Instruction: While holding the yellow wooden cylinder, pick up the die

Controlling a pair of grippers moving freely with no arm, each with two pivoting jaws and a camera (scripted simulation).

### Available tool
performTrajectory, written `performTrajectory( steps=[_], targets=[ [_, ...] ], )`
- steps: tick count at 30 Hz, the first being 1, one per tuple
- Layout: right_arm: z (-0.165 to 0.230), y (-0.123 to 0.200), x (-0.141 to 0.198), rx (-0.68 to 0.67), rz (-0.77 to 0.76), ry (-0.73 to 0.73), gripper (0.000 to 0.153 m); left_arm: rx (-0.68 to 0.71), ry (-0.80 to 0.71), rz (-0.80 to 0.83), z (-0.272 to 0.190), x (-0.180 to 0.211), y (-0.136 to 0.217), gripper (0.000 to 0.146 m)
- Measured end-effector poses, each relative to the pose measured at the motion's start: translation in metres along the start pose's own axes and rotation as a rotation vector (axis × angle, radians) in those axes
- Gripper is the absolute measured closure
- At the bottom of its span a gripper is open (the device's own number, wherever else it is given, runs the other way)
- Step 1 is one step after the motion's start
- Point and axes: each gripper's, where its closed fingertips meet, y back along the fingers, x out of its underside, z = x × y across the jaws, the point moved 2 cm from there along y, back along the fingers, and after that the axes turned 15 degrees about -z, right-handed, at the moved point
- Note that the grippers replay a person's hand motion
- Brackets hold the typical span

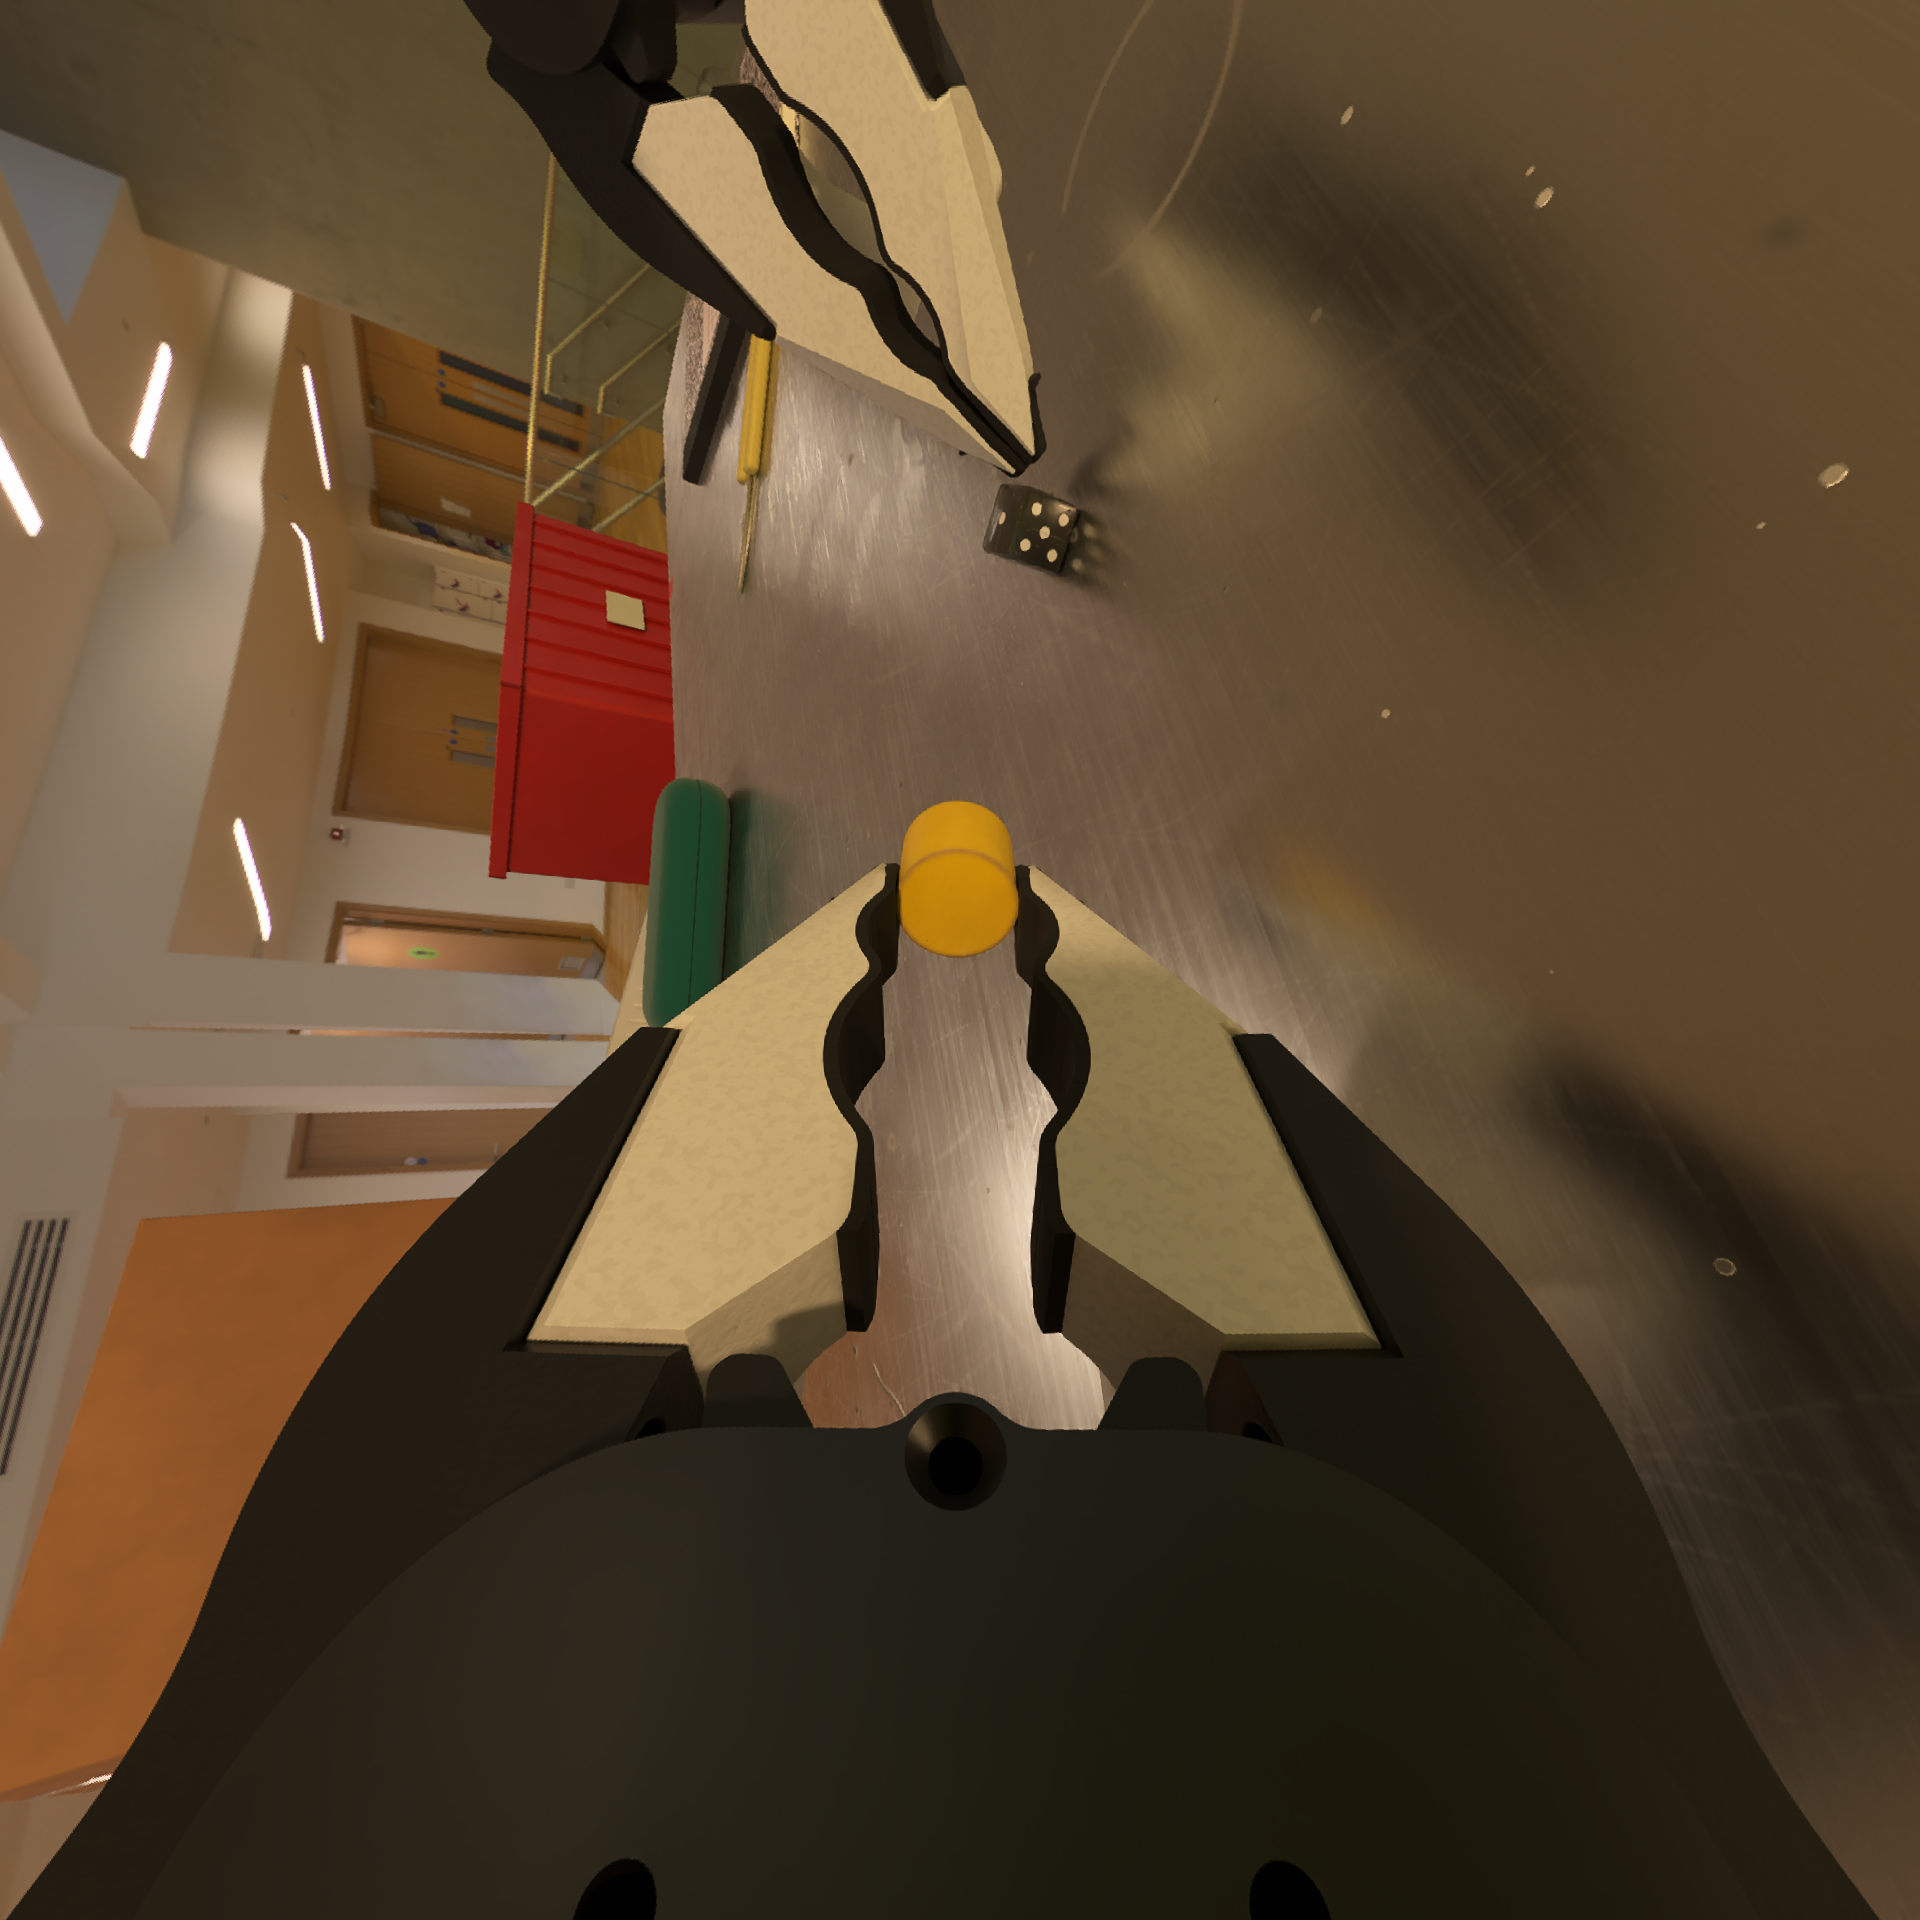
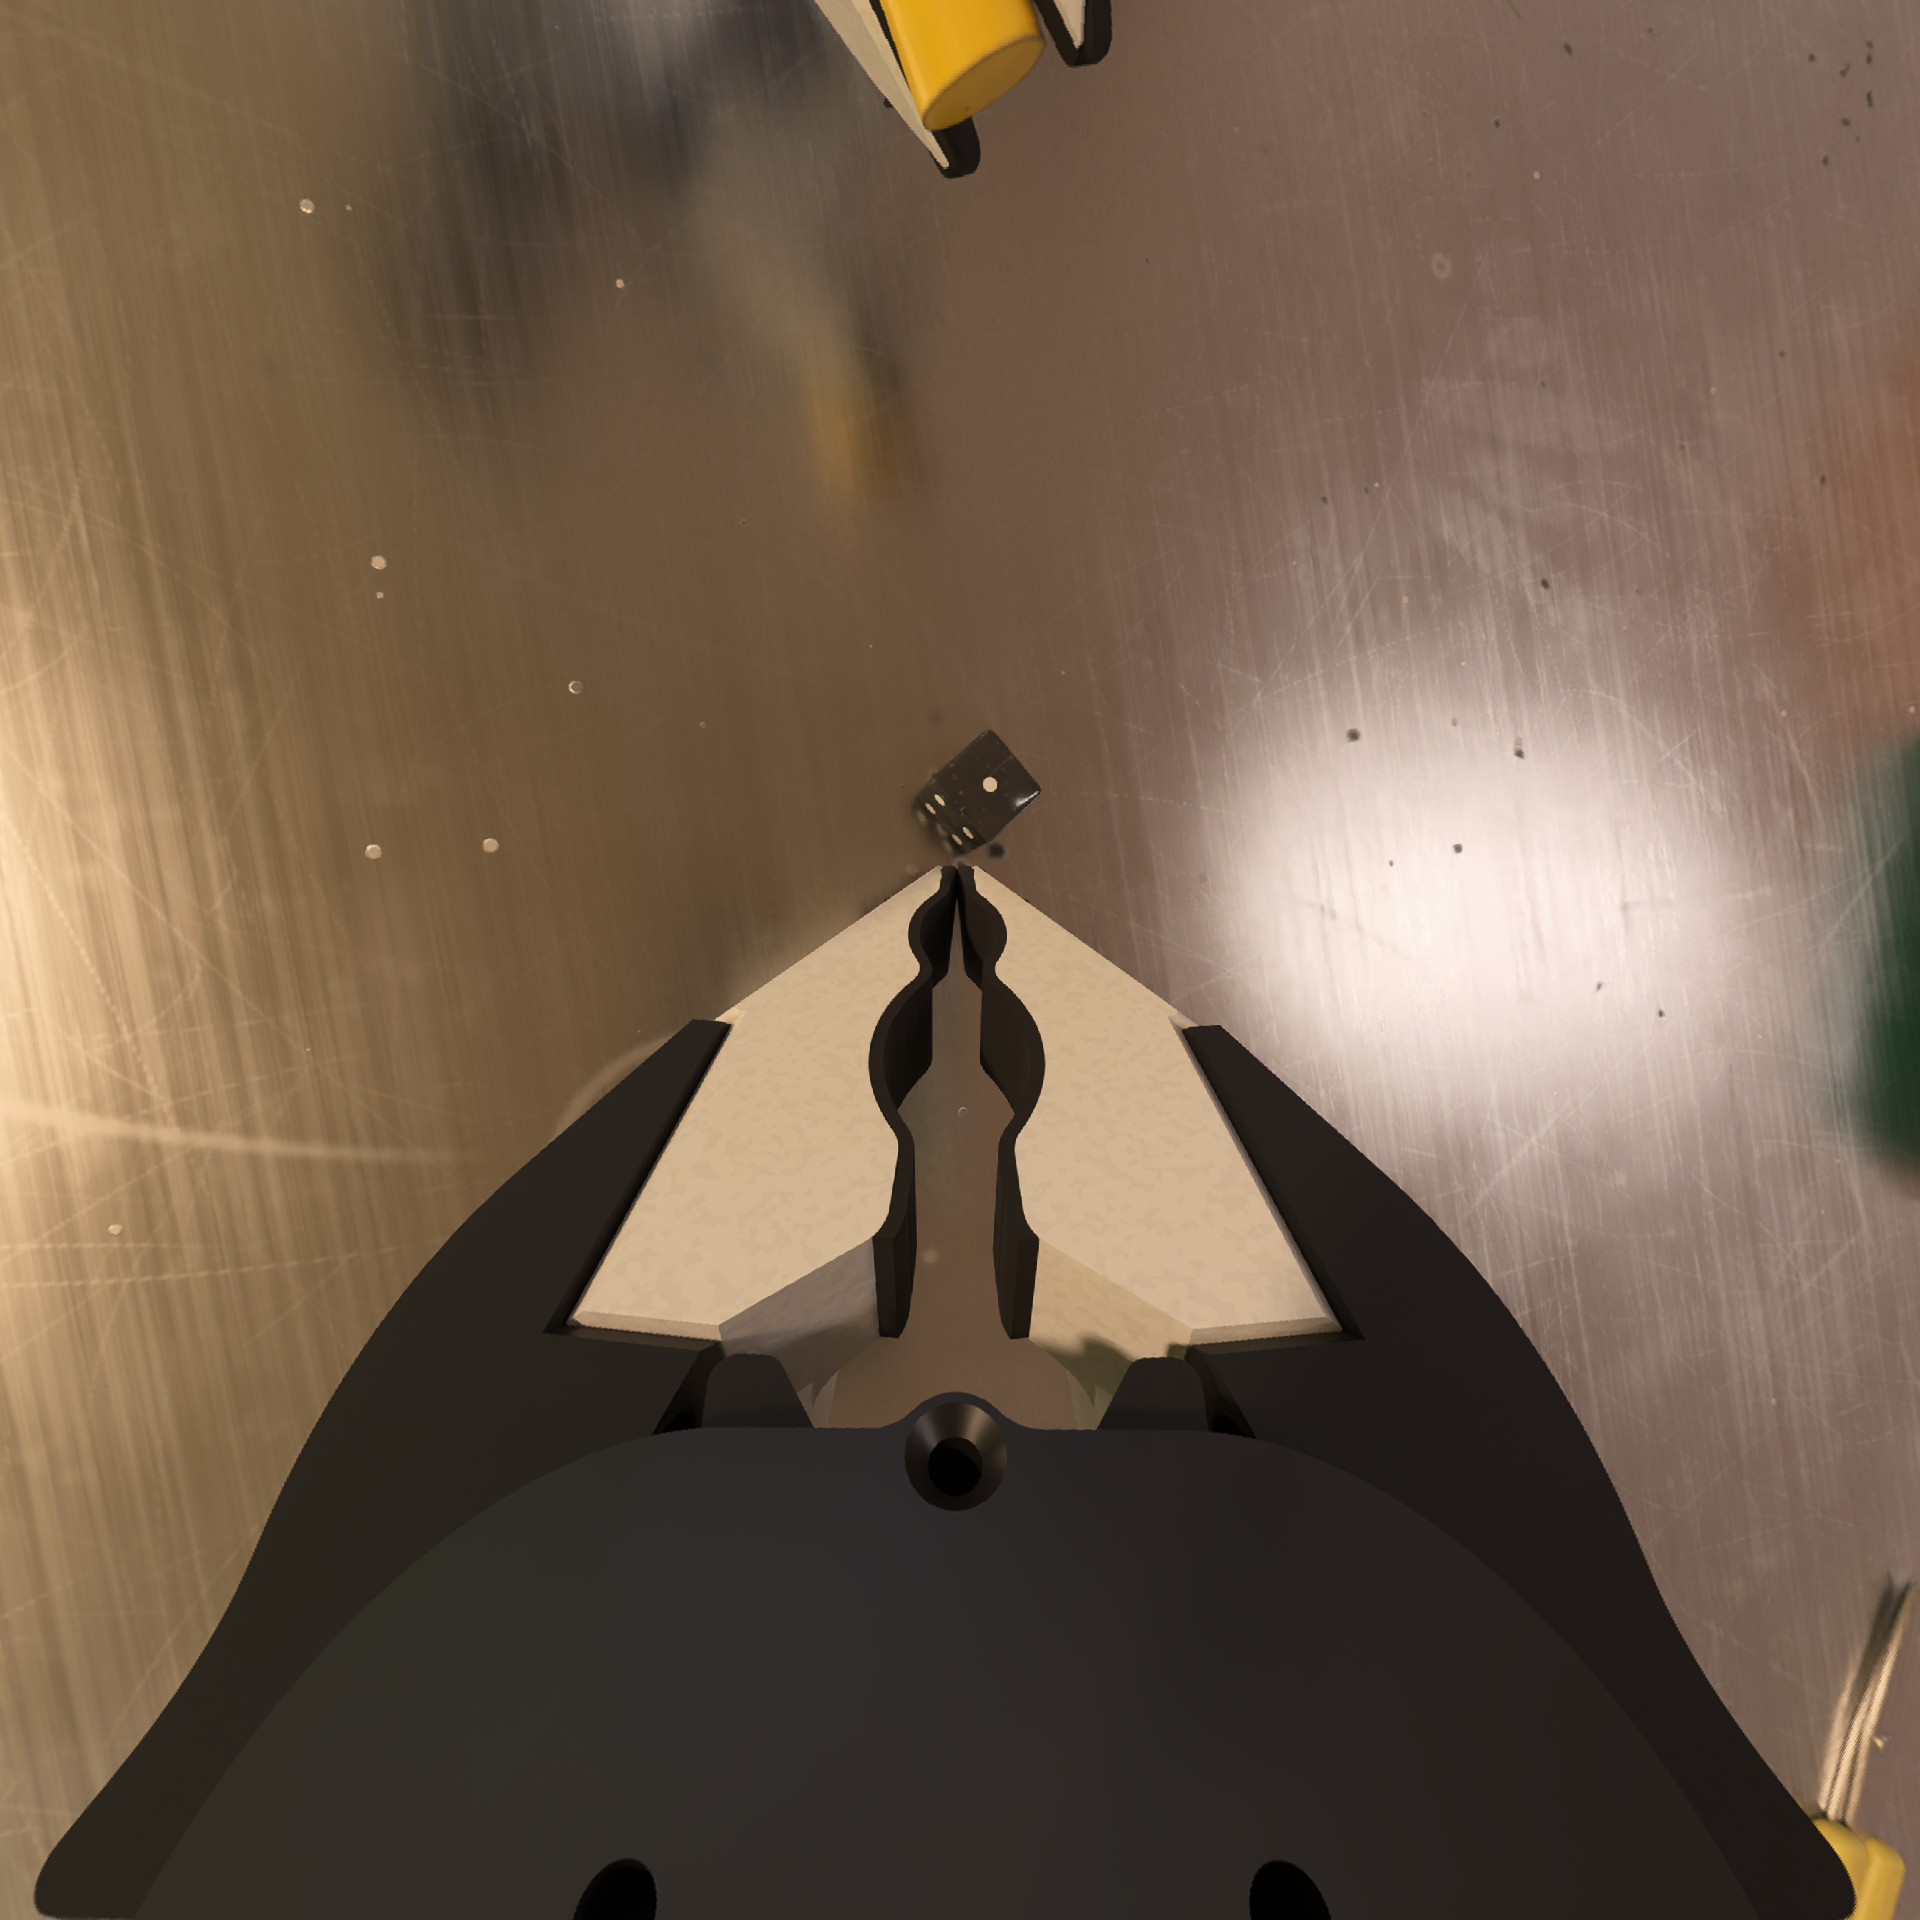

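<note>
My left gripper (image 1: pixel 954 883) is shut on the yellow wooden cylinder (image 1: pixel 956 878) and holds it at its fingertips above the metal table (image 1: pixel 1351 831). The black die (image 1: pixel 1031 528) with pale pips lies on the table farther ahead. My right gripper (image 1: pixel 1023 442) hangs just beside the die in the left wrist view. In the right wrist view my right gripper (image 2: pixel 954 875) is shut and empty, its tips just short of the die (image 2: pixel 977 798). The cylinder (image 2: pixel 966 52) in the left gripper's fingers (image 2: pixel 951 151) shows at the top edge.
A yellow-handled tool (image 1: pixel 756 436) lies on the table near its edge, also at the lower right of the right wrist view (image 2: pixel 1860 1860). A green rounded object (image 1: pixel 691 899) stands at the table's edge. A red cabinet (image 1: pixel 587 691) stands beyond the table.
</note>
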Motion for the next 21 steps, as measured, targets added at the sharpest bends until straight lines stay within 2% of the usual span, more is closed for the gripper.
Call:
performTrajectory(
  steps=[14, 21],
  targets=[
    [-0.013, -0.002, 0.004, -0.141, -0.025, -0.105, 0.153, 0.007, 0.042, 0.033, 0.002, 0.013, 0.0, 0.125],
    [-0.019, -0.005, 0.007, -0.293, 0.025, -0.189, 0.153, -0.029, 0.062, 0.064, 0.014, 0.026, 0.009, 0.125]
  ],
)
